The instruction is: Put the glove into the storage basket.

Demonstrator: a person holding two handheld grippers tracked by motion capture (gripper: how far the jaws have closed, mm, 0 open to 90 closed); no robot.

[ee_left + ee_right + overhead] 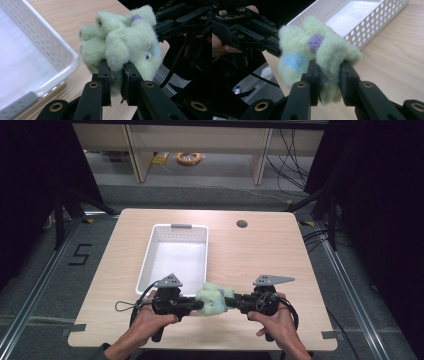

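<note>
A fluffy pale green cloth [214,299] with a purple and a blue spot hangs bunched between both grippers, lifted above the table's front part. My left gripper [199,305] pinches its left side; in the left gripper view the jaws [116,75] press a fold of the green cloth [120,42]. My right gripper [229,303] pinches the other side, and in the right gripper view its jaws [329,75] squeeze the cloth [312,52] below the purple spot. A white perforated basket [179,256] stands empty just behind the cloth.
The light wooden table [260,260] has a round cable hole [242,224] at the back right. Its front edge runs just below my hands. Dark frames and shelving legs stand beyond the table on the floor.
</note>
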